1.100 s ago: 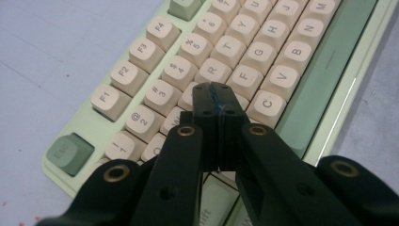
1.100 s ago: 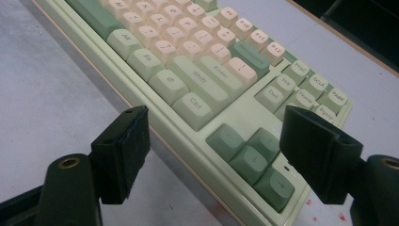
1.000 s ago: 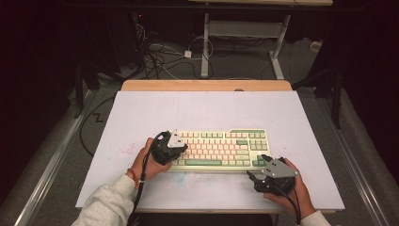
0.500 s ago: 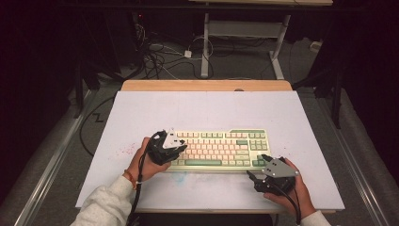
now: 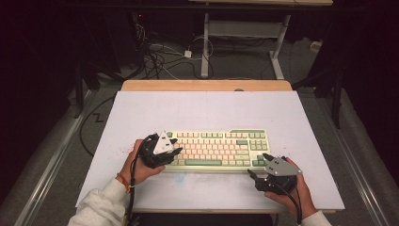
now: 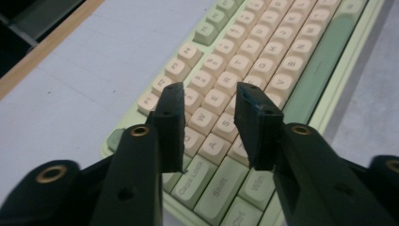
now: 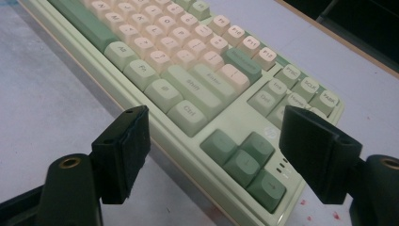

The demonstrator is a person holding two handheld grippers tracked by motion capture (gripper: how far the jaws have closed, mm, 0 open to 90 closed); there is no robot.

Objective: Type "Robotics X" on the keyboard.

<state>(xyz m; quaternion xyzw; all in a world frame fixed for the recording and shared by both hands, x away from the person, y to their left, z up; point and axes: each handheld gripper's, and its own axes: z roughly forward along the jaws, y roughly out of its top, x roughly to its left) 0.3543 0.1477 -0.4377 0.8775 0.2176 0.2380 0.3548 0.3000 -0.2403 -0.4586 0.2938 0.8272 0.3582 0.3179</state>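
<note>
My right tool [image 5: 258,165] sits just off the keyboard's [image 5: 216,148] near right corner, jaws spread wide, holding nothing. My left tool [image 5: 175,146] hovers over the keyboard's left end, jaws part open with a narrow gap, empty. The left gripper view shows key legends W, E, A, S under the jaws; the right gripper view shows green arrow keys. The keyboard, cream keys on a pale green case, lies mid-bench [image 5: 207,108], toward my edge.

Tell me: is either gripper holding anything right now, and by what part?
Nothing is held. The left gripper hovers over the keyboard at its left end, jaws part-open with only keys behind the gap. The right gripper is wide open near its right corner.
</note>
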